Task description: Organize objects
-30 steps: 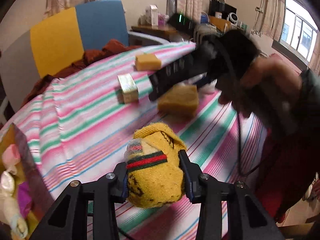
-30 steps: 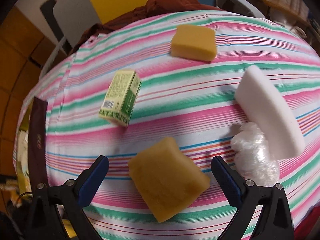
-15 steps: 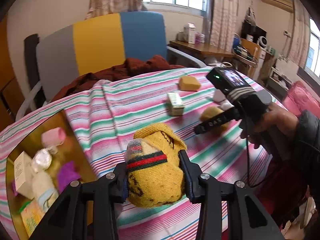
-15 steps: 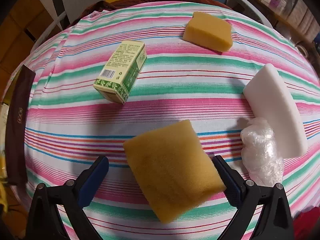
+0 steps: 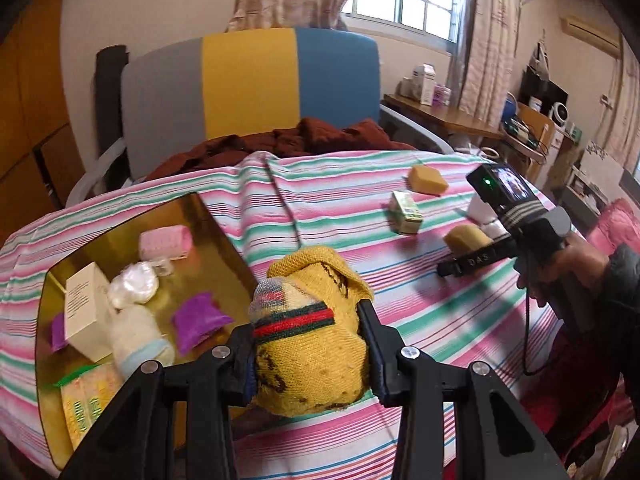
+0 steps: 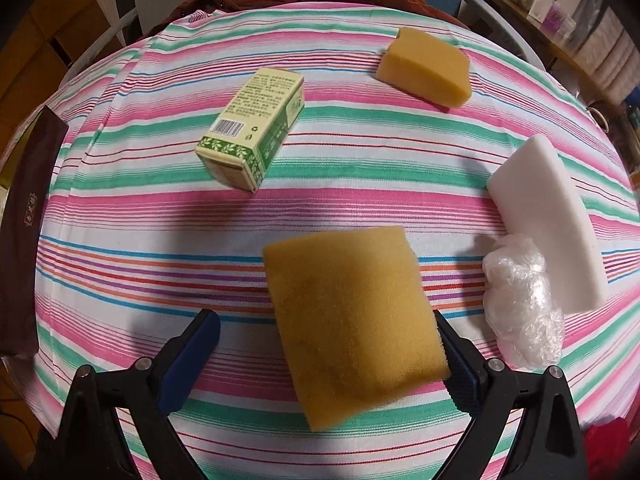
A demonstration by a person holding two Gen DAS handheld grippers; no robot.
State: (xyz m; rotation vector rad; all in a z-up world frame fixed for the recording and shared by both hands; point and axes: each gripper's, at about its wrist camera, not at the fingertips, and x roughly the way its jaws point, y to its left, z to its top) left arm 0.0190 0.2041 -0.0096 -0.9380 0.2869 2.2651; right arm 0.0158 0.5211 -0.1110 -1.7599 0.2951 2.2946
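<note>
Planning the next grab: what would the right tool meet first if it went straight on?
Most likely the big yellow sponge, already between the open right tool's fingers; the green box lies farther on.

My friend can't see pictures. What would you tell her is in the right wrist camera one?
The open right gripper hangs over a big yellow sponge lying on a striped tablecloth. Farther off lie a green and cream box and a second yellow sponge; to the right are a white foam block and a crumpled plastic wrap ball.
</note>
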